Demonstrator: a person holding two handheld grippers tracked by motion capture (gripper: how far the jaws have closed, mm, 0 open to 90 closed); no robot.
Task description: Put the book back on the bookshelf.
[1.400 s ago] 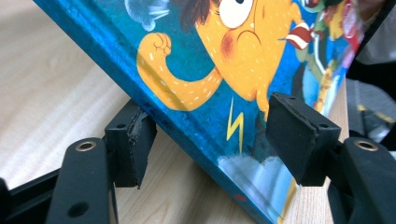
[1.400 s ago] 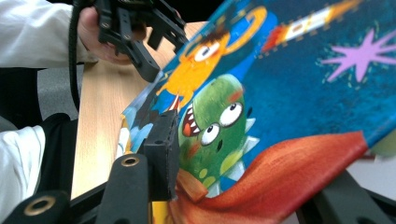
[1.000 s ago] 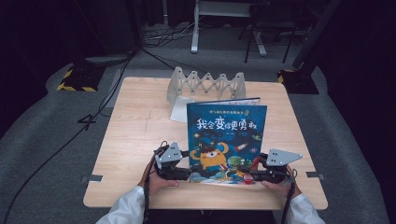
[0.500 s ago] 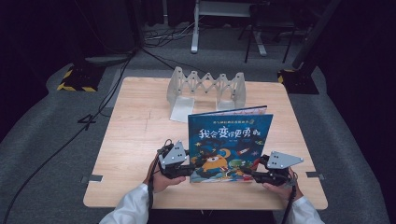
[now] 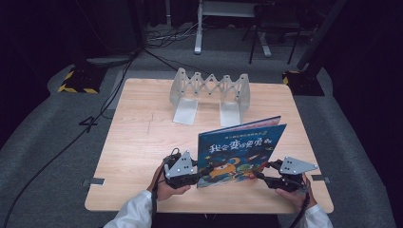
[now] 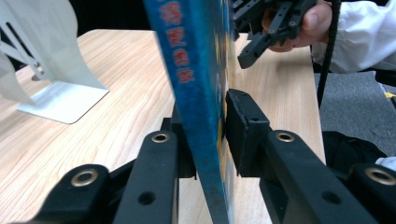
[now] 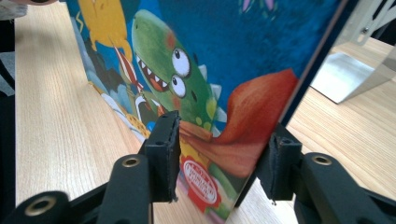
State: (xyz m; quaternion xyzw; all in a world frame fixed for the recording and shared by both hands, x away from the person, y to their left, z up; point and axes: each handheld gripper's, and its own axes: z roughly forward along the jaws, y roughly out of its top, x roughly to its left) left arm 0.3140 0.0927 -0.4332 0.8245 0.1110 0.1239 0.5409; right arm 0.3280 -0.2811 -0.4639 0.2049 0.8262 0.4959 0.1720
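On the near half of the pale wood-grain table (image 5: pixel 138 142), a thin hardcover picture book (image 5: pixel 240 149) stands raised on its lower edge, its glossy blue cover toward the person. The cover carries yellow lettering and a cartoon green dinosaur — the print is smooth and bright. The left gripper (image 5: pixel 202 172) clamps the book's near-left corner; in the left gripper view (image 6: pixel 205 140) both black, matt pads press flat on the two faces of the board, the jaws having just been closing on it. The right gripper (image 5: pixel 261 175) sits at the book's lower right corner. In the right gripper view (image 7: pixel 219 158) its jaws straddle that corner and have just been opening; the left pad lies against the cover, while the right pad stands off the back edge — no firm pinch is evident. Behind the book, well apart, stands a grey metal expanding book rack (image 5: pixel 209 92) with a zigzag lattice and flat L-shaped end plates.
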